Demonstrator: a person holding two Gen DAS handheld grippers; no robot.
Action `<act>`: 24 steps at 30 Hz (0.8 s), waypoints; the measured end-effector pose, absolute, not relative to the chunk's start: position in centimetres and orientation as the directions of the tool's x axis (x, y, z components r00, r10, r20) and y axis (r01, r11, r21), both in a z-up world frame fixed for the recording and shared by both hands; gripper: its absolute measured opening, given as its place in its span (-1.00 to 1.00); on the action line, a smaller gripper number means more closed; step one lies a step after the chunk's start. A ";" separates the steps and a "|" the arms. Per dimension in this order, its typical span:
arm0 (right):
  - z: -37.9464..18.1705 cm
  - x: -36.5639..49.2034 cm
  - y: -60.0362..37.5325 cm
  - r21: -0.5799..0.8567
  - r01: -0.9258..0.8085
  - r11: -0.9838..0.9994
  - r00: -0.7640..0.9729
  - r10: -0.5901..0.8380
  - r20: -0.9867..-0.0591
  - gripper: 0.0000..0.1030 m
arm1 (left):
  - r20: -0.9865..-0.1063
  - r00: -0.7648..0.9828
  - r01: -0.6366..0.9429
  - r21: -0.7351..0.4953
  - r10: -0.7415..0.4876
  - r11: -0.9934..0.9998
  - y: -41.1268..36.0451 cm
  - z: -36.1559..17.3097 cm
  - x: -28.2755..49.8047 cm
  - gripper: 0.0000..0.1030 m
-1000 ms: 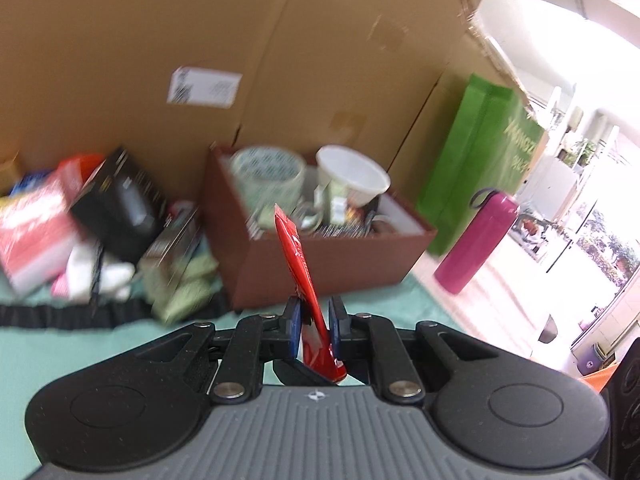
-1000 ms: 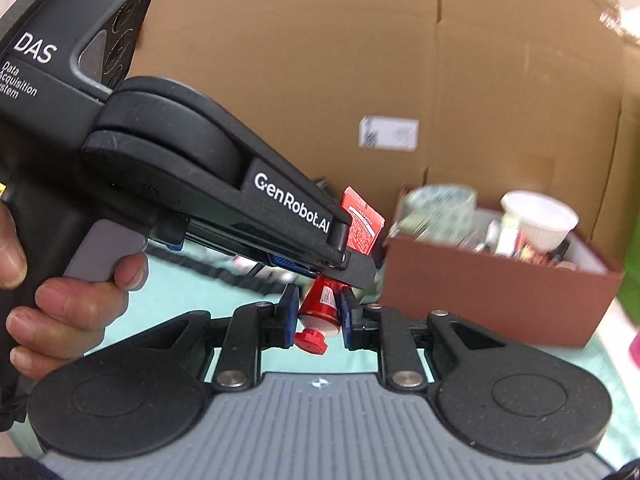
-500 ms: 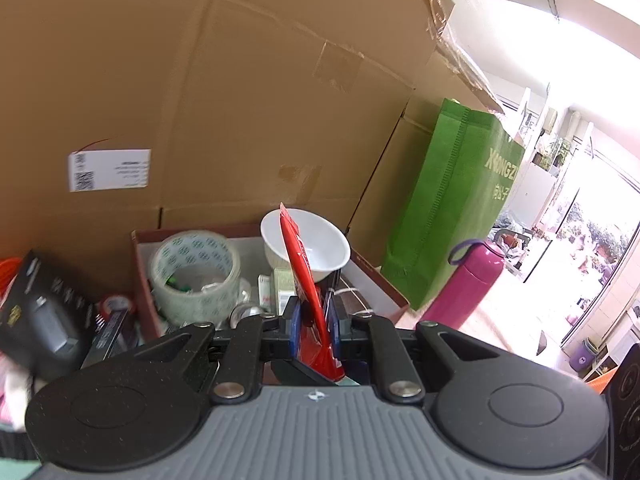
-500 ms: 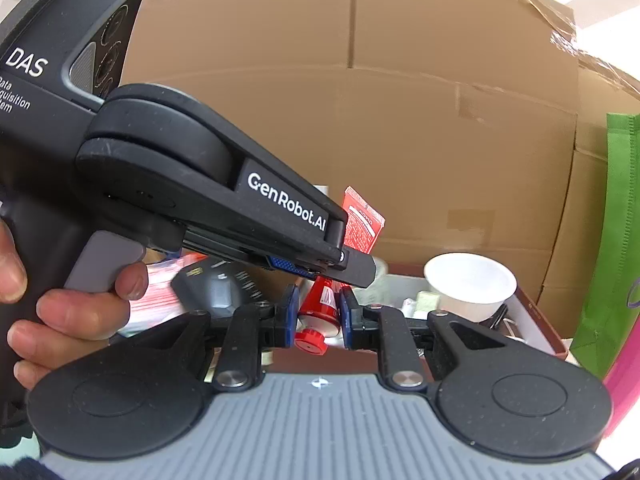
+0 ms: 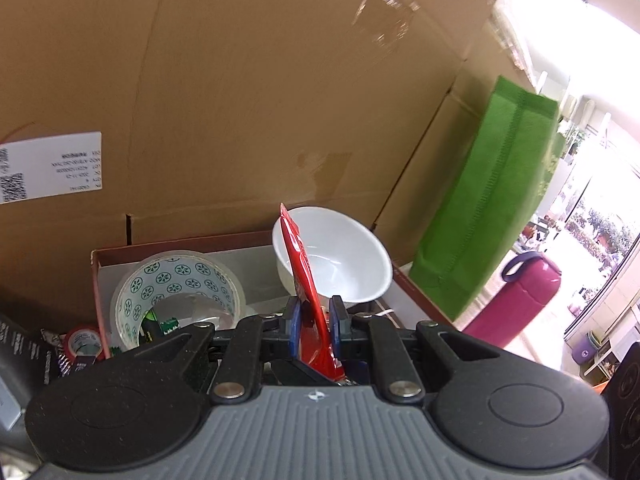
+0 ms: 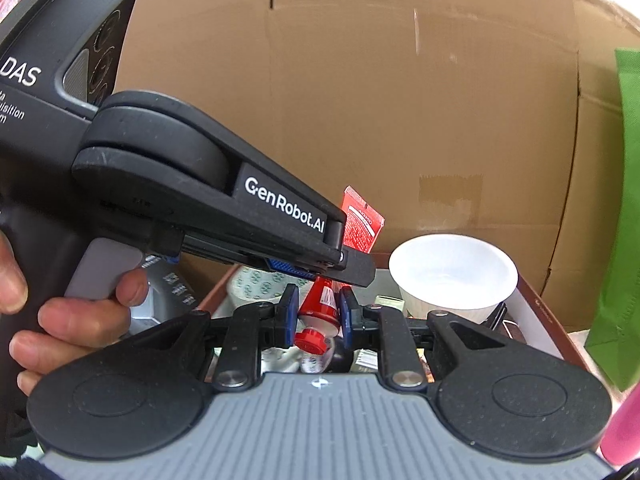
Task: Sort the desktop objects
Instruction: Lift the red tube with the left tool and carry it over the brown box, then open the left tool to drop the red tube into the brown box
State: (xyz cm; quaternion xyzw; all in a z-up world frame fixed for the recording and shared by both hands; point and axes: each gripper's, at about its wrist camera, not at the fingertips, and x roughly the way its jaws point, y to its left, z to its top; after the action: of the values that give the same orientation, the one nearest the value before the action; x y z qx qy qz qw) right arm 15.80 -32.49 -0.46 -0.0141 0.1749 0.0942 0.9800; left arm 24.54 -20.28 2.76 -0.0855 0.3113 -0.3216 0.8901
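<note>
Carrying one red tube between both tongs, above the brown box.

Left wrist view: left tongs clenched on the flat crimped end of the tube, which stands up thin and glossy, edge-on to the camera. Behind it a white bowl, smooth and round, sits in the box. Beside the bowl a clear tape roll with a green flower print leans on its side. Tall cardboard walls the back, matte, with a white label. A green fabric bag and a pink bottle stand off to the right, outside the box.

Right wrist view: right tongs clenched on the round shoulder of the tube, just above its red ribbed cap. The left tool's black plastic body crosses over the top, a hand on its trigger. The tube's flat red end pokes up past that tool.

Risks, judged: the tube is soft, so hard squeezing could kink it or push paste toward the cap. If one pair lets go early, the tube may swing and slip. A low drop could knock the light bowl, which looks easy to tip. The box is crowded, so the tube could land propped on clutter.
</note>
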 end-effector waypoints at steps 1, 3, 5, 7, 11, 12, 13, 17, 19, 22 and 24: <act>-0.7 16.3 -32.6 0.007 -0.192 0.981 0.918 0.182 -0.351 -0.61 | -0.508 0.597 0.515 -0.350 -0.621 0.782 -20.4 2.6 25.0 -0.73; -1.1 17.3 -32.9 0.008 -0.197 0.980 0.912 0.187 -0.365 -0.61 | -0.522 0.592 0.509 -0.348 -0.614 0.787 -20.6 2.1 25.8 -0.73; -1.4 18.0 -32.9 0.007 -0.201 0.979 0.906 0.189 -0.378 -0.61 | -0.537 0.590 0.503 -0.339 -0.603 0.795 -20.7 1.6 26.4 -0.74; -1.8 18.7 -32.9 0.006 -0.208 0.978 0.899 0.193 -0.392 -0.61 | -0.552 0.588 0.493 -0.335 -0.591 0.803 -20.8 1.1 27.0 -0.73; -2.5 19.8 -33.0 -0.002 -0.210 0.978 0.890 0.190 -0.414 -0.61 | -0.555 0.590 0.497 -0.322 -0.586 0.806 -20.9 0.9 27.4 -0.74; -2.6 20.0 -33.0 0.000 -0.208 0.978 0.889 0.190 -0.416 -0.61 | -0.557 0.591 0.502 -0.313 -0.584 0.806 -21.0 0.8 27.4 -0.74; -2.7 20.2 -33.1 0.002 -0.206 0.979 0.889 0.188 -0.418 -0.61 | -0.557 0.592 0.506 -0.305 -0.582 0.807 -21.0 0.8 27.5 -0.74; -2.9 20.8 -33.2 0.008 -0.198 0.980 0.887 0.183 -0.423 -0.61 | -0.553 0.594 0.509 -0.304 -0.584 0.805 -21.0 0.7 27.7 -0.74; -2.8 20.6 -32.8 0.007 -0.197 0.980 0.888 0.181 -0.423 -0.61 | -0.547 0.590 0.511 -0.316 -0.594 0.799 -20.8 0.7 27.7 -0.60; -2.9 21.5 -33.5 0.010 -0.198 0.980 0.887 0.184 -0.423 -0.59 | -0.521 0.576 0.519 -0.363 -0.631 0.774 -20.5 1.0 27.4 0.11; -2.8 21.2 -33.2 0.006 -0.200 0.980 0.892 0.185 -0.413 -0.24 | -0.501 0.565 0.521 -0.399 -0.655 0.755 -20.3 1.2 27.0 0.31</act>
State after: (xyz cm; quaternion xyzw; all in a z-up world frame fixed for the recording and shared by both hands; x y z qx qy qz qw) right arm 21.18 -33.21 -2.77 -0.0182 0.2107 0.0991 0.9723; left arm 27.00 -20.33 1.25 -0.1032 0.3246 -0.3346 0.8787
